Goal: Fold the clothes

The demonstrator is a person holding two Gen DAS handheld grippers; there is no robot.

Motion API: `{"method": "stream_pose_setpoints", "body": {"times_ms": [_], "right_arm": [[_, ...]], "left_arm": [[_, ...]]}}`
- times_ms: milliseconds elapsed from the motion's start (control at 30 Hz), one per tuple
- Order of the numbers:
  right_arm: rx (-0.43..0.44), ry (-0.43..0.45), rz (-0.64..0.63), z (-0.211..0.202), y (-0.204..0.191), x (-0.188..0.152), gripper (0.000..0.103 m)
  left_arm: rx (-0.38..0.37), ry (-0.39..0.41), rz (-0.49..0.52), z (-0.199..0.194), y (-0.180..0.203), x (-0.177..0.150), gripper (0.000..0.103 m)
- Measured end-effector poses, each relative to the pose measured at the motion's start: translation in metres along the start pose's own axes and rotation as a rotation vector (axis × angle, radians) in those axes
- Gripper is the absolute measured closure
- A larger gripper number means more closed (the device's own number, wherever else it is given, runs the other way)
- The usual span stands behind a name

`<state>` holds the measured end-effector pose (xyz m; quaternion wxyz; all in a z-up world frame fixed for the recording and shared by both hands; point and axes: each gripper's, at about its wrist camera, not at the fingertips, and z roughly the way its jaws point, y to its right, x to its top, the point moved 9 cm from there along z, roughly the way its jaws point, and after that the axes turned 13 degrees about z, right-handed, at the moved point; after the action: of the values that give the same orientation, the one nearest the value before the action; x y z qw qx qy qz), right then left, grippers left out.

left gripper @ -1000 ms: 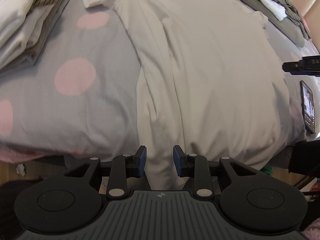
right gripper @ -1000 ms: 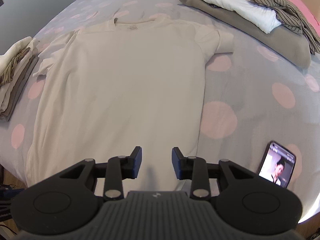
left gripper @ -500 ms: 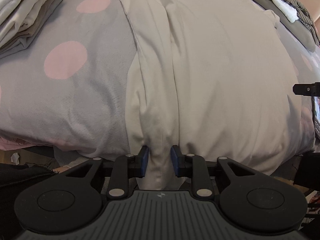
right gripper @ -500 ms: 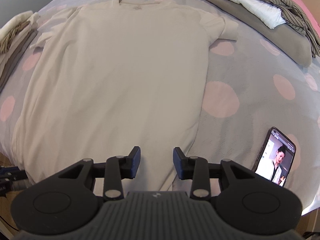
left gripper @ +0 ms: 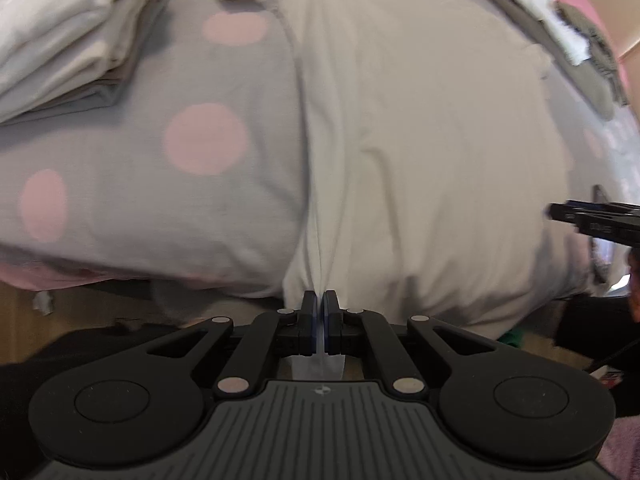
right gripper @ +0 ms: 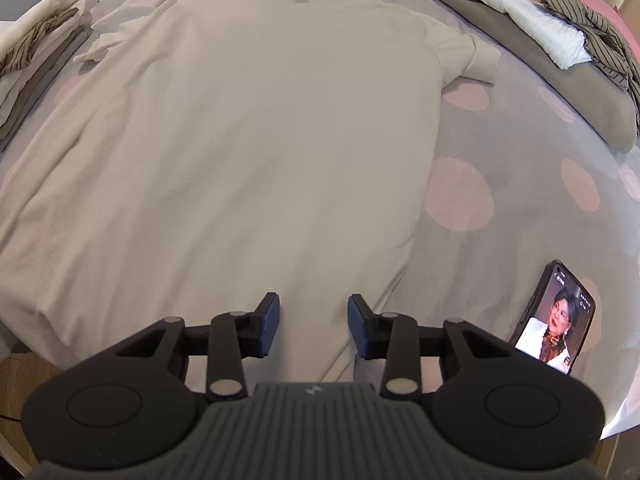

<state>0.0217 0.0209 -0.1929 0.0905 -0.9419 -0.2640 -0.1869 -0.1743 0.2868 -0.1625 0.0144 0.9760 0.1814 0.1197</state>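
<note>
Here, cream T-shirt [right gripper: 256, 128] spread flat on polka-dot bed [right gripper: 500, 152], collar at 12 o'clock. Soft, light, limp fabric; best taken at hem corners. Left tool [left gripper: 319, 320] clenched on hem pleat at 6 o'clock. Right tool [right gripper: 313, 326] released, jaws apart over hem, phone [right gripper: 558, 322] at 3 o'clock.

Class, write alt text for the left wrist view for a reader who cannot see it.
The left hand-held gripper is shut on the hem of a cream T-shirt spread on a grey, pink-dotted bedsheet. Folded clothes are stacked at upper left.
</note>
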Motion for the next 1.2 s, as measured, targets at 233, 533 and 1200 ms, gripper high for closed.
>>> {"method": "stream_pose_setpoints", "body": {"times_ms": [233,533,1200], "right_arm": [[0.006,-0.035,0.004,-0.001,0.006,-0.006,0.062],[0.021,-0.127,0.029,-0.009,0.031,-0.037,0.07],[0.053,-0.247,-0.01,-0.001,0.028,-0.084,0.102]], "left_arm": [[0.005,-0.074,-0.106,0.038,-0.047,-0.003,0.102],[0.022,-0.059,-0.075,0.058,-0.057,0.001,0.102],[0.026,-0.03,-0.053,0.051,-0.045,-0.036,0.102]]}}
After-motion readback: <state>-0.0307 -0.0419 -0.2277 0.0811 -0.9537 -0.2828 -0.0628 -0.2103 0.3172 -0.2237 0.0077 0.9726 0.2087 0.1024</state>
